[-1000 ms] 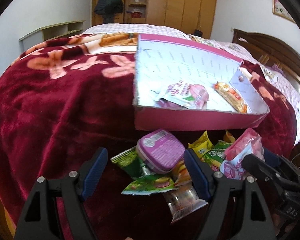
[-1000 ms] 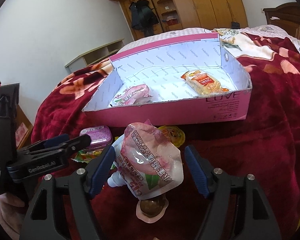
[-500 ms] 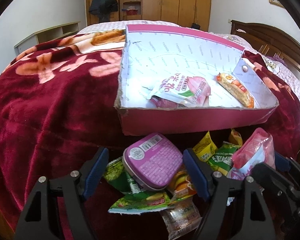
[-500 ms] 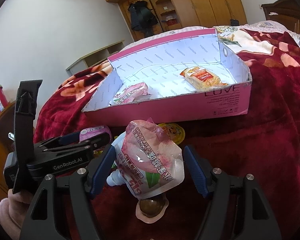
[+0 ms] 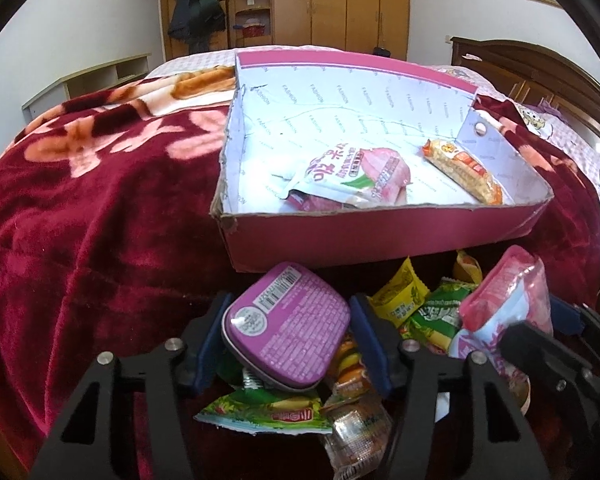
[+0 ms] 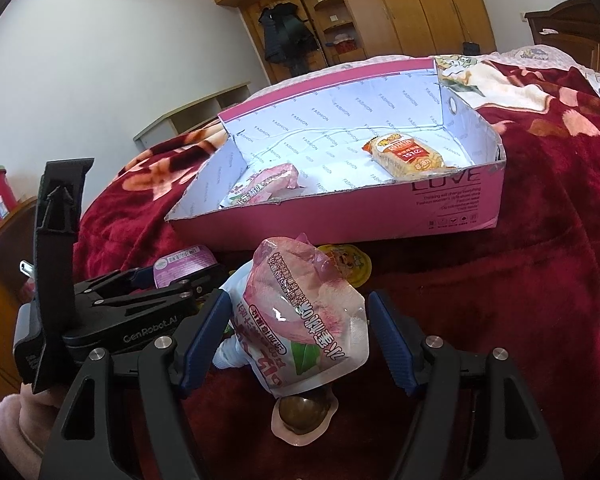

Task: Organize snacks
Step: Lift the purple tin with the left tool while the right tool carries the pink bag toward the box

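A pink cardboard box (image 5: pixel 380 236) (image 6: pixel 380 216) lies on the red blanket and holds a pink pouch (image 5: pixel 352 174) and an orange cracker pack (image 5: pixel 464 170). My left gripper (image 5: pixel 286 334) is shut on a purple tin (image 5: pixel 284 324), its fingers pressing both sides, lifted above a heap of snack packets (image 5: pixel 420 308). My right gripper (image 6: pixel 298 330) stands open around a pink spouted jelly pouch (image 6: pixel 304 316). The right finger (image 6: pixel 392 344) is clear of the pouch. The left gripper also shows in the right wrist view (image 6: pixel 172 280).
A jelly cup (image 6: pixel 304 412) lies under the pouch and a yellow-lidded cup (image 6: pixel 348 264) behind it. Green and yellow packets (image 5: pixel 268 408) lie under the tin. Wardrobes stand behind the bed; a wooden headboard (image 5: pixel 540 68) is at the right.
My left gripper has closed on the purple tin and raised it off the packets, nearer the box. My right gripper has stayed open around the pink pouch.
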`<state>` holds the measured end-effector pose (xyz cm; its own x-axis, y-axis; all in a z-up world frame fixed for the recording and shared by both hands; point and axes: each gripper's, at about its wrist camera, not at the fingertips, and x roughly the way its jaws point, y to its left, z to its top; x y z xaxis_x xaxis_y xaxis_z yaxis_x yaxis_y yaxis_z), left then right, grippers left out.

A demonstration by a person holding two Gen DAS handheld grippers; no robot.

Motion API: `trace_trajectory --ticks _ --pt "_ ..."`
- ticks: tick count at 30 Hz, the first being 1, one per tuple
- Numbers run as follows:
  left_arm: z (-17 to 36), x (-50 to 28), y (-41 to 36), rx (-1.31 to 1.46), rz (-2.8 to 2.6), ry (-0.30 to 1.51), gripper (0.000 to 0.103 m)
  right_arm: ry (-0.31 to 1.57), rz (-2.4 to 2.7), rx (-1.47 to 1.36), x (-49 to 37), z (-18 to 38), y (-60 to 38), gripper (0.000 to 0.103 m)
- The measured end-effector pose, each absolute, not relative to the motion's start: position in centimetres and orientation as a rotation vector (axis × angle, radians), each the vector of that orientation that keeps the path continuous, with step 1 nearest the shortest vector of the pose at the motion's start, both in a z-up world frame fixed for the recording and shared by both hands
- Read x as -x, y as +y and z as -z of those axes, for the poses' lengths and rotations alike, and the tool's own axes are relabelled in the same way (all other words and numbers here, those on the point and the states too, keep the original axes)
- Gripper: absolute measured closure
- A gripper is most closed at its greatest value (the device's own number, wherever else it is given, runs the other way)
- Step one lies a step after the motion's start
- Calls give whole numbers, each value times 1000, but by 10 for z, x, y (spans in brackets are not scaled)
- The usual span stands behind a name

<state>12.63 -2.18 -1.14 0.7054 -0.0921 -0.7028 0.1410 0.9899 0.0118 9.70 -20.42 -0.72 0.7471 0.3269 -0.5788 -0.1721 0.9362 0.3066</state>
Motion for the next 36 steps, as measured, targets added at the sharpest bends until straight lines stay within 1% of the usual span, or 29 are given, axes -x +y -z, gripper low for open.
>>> trace_trajectory --ticks 8,22,36 --pt "7 -119 -17 -37 138 770 41 661 -264 -221 -94 6 -201 32" --pt "-7 -102 -12 15 149 755 41 614 -257 -207 -83 -3 -201 56" --pt "-15 -93 -12 11 140 743 41 576 -265 -220 -69 -16 -203 70"
